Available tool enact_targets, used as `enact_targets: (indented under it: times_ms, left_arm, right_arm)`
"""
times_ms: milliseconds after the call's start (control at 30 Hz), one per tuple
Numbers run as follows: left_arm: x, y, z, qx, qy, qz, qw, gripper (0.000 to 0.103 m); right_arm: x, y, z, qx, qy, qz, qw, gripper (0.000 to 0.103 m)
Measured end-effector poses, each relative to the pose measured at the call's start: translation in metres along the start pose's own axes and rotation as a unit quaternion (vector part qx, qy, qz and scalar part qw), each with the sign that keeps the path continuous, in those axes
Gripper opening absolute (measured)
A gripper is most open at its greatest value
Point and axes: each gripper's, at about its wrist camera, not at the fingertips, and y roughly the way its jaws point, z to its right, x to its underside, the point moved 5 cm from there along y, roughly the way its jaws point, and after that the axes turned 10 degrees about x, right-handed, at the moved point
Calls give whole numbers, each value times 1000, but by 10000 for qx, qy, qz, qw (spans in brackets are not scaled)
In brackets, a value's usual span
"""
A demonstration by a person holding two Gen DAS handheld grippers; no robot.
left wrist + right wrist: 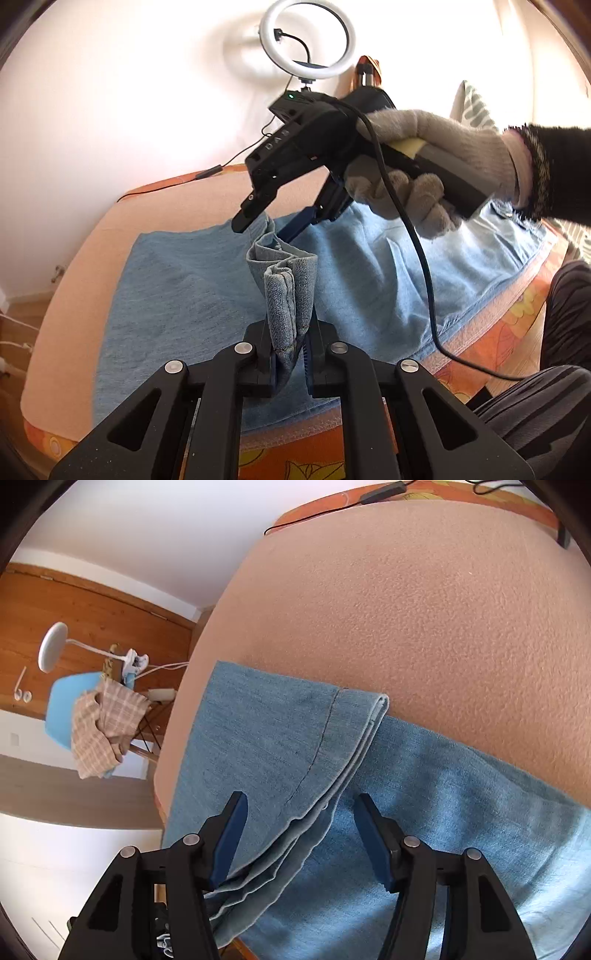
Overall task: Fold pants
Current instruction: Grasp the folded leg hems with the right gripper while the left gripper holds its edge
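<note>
Bright daylight, overexposed wall (110,92), heavy fisheye edge warp.

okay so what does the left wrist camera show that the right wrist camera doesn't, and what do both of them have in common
Only the left wrist view shows the ring light, the gloved right hand holding the right gripper, and the left gripper with its jaws shut on a bunched cuff of the jeans. Only the right wrist view shows the blue chair draped with a checked cloth, the white desk lamp, and the right gripper's jaws standing open around a folded hem. Both show the light blue jeans spread on the peach blanket.
</note>
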Motion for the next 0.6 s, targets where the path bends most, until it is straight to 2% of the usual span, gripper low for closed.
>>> enact_targets:
  times_ms: [100,167,233,267,333,467,600]
  left_arm:
    - [-7,-6,-1,37,-106,88,9999,9]
    - [-10,-8,-1,3,-43,91,9999,9]
    - [-12,-8,2,-2,-14,57,10000,9]
    - [-13,-9,2,-17,2,25,10000,9]
    - [-13,-8,2,-45,9,-16,10000,9]
    - [-20,-2,11,-15,87,-52,9999,9]
    - [-29,6,32,196,260,-26,9995,9]
  right_arm:
    - [0,2,6,-335,343,36,9988,67]
    - [-4,3,6,-545,456,122,9974,63]
    - [-7,4,3,-642,499,231,9964,28]
    - [-9,5,2,-563,513,291,9967,24]
    - [-12,3,-6,-391,471,501,9969,10]
    - [-15,-22,-20,-68,97,944,9955,7]
    - [-16,-58,-29,240,-229,1353,9903,5]
